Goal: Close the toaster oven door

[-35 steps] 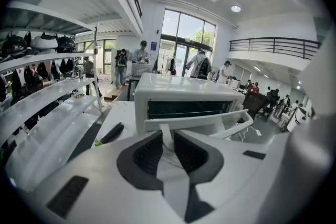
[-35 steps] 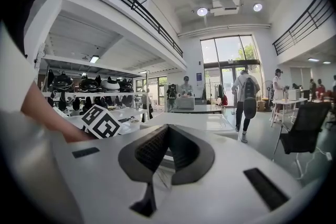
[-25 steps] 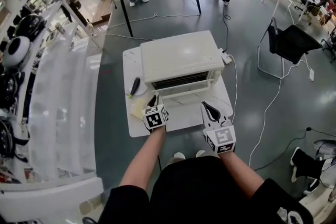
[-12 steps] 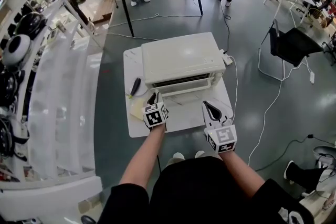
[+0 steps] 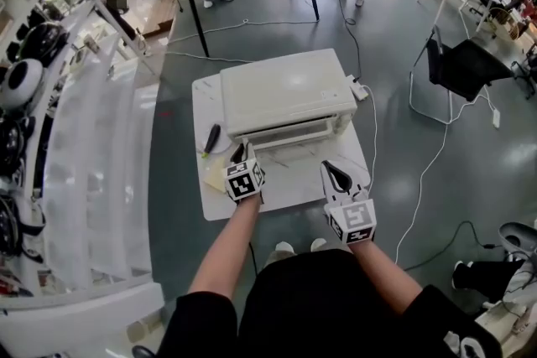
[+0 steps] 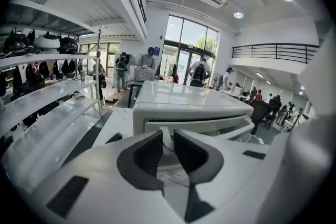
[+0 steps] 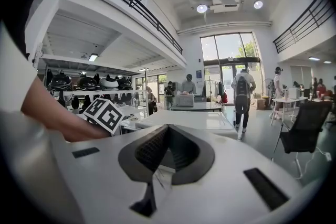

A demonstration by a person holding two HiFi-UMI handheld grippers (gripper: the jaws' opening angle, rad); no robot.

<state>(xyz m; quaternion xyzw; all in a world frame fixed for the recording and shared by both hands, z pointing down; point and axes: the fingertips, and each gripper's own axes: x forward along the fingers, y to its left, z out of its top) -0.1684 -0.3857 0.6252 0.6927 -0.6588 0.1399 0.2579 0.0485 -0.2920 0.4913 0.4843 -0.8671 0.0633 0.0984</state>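
Note:
A white toaster oven (image 5: 285,88) stands on a white board (image 5: 211,96). Its door (image 5: 294,134) is tilted partway up, with only a thin gap under the oven's top edge. My left gripper (image 5: 244,150) is at the door's left front edge. In the left gripper view the jaws (image 6: 168,141) are closed on the door's white handle, with the oven (image 6: 189,105) straight ahead. My right gripper (image 5: 334,172) hovers off the door's right end, shut and empty. In the right gripper view its pads (image 7: 167,134) meet, with the oven top (image 7: 194,119) beyond.
A black-handled tool (image 5: 213,138) and a yellowish sheet (image 5: 214,173) lie on the board left of the oven. A white cable (image 5: 373,130) trails off to the right. White shelving (image 5: 84,163) runs along the left, and a black chair (image 5: 461,67) stands far right.
The door has swung up toward the oven, so the dark opening has narrowed. My left gripper rose and moved forward with it. The right gripper barely moved.

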